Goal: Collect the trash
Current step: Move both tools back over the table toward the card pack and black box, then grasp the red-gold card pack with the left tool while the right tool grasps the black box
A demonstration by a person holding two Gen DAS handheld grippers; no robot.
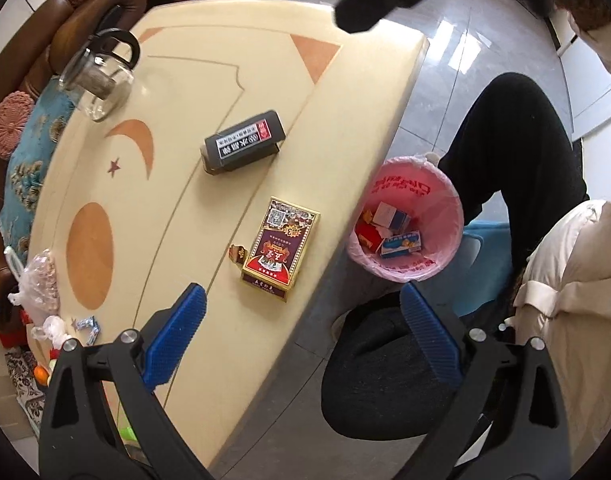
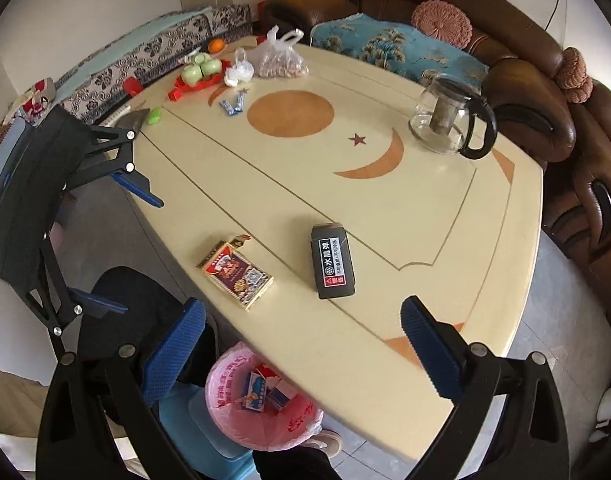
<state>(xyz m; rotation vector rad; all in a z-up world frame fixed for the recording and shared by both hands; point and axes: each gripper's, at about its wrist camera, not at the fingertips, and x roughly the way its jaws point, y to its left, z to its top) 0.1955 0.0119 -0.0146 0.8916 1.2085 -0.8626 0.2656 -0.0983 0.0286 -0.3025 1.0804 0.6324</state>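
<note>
Red-and-gold card box (image 1: pixel 279 249) — flat (flap open)

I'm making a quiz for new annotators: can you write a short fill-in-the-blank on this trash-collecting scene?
1. The bin liner is ____ in colour.
2. Both the left gripper and right gripper are ____.
3. The black box lies on the ____.
4. The glass teapot has a ____ handle.

Answers: pink; open; table; black

Glossy cream table (image 2: pixel 385 216), clear glass teapot (image 2: pixel 445 120) far ahead; thin pink plastic bin liner (image 1: pixel 445 204) below; ribbed blue fingertips (image 1: pixel 177 336).
</note>
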